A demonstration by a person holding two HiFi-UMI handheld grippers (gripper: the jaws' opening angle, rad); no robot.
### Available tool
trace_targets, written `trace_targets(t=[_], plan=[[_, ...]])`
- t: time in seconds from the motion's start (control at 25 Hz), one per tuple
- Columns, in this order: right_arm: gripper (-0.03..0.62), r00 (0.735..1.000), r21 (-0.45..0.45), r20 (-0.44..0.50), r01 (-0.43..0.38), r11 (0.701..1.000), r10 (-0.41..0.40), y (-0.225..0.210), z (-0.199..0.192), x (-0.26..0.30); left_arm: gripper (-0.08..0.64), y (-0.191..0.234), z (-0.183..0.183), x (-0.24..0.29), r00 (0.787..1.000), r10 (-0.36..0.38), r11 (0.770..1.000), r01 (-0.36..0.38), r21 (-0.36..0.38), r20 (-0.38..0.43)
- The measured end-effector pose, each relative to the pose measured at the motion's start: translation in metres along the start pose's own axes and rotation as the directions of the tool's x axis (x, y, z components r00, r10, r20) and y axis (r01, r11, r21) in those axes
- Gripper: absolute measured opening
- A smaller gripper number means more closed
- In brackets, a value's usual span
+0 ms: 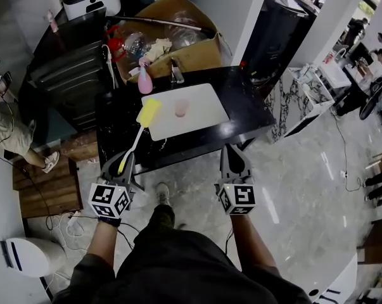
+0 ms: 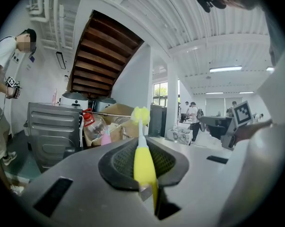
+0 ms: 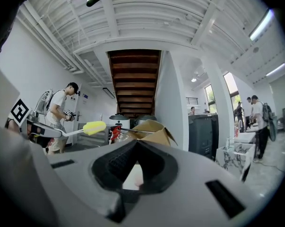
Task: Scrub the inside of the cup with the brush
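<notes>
In the head view the left gripper point(image 1: 126, 164) is clamped on the yellow handle of the brush point(image 1: 140, 128). The white stem runs from it toward 1 o'clock, and the yellow sponge head is over the near left corner of a white board point(image 1: 203, 116) on the dark worktop point(image 1: 244, 109). The pink cup point(image 1: 182, 107) stands upright near the middle of that board. It is just beside the sponge head at its 3 o'clock, apart from it, and lies toward 1 o'clock from the left gripper. The right gripper point(image 1: 232, 152) hovers at the worktop's near edge with its jaws together and nothing in them; the cup lies toward 11 o'clock from it, well apart. A pink spray bottle point(image 1: 144, 81) stands beyond the board, in front of a cardboard box point(image 1: 191, 52). In the left gripper view the jaws are pressed onto the brush handle point(image 2: 143, 162), and the stem rises to 12 o'clock, ending in the sponge head. The right gripper point(image 2: 211, 123) shows at 3 o'clock, and a person point(image 2: 3, 84) stands at 9 o'clock. The cup is not visible here. In the right gripper view the jaws are closed and empty. Through the notch between the pads, a pale pink shape that looks like the cup point(image 3: 138, 179) shows against the white board, ahead of the jaws and not touching them. At 10 o'clock the left gripper point(image 3: 55, 132) holds the brush level, with its sponge head point(image 3: 94, 127) pointing toward 3 o'clock.
</notes>
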State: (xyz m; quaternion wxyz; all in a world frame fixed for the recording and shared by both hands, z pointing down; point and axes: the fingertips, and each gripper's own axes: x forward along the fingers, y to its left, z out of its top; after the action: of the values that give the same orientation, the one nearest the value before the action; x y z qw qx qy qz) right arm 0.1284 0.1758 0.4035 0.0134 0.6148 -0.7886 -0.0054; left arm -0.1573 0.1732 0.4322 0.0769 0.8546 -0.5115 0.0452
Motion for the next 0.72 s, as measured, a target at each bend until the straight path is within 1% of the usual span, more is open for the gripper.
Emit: trace_targets(t=[0.32,0.56,0.72], plan=[[0.0,1.0,-0.037,-0.024,-0.01,0.999,0.009,-0.01,-0.006,0.05,0.037,0.022,-0.006,0.054,1.0,-0.021,1.0,0.021,-0.013,-0.002],[0.0,0.999,-0.039,-0.046,-0.012,0.999,0.01,-0.021,-0.006,0.104,0.037,0.042,0.0,0.103,0.999,-0.046,0.999,0.046,-0.023,-0.019],[0.002,0.999,-0.049,-0.033,-0.024,0.999,0.022,-0.024,-0.003,0.144,0.037,0.057,0.002,0.137,0.998,-0.06,0.998,0.059,-0.026,-0.025]])
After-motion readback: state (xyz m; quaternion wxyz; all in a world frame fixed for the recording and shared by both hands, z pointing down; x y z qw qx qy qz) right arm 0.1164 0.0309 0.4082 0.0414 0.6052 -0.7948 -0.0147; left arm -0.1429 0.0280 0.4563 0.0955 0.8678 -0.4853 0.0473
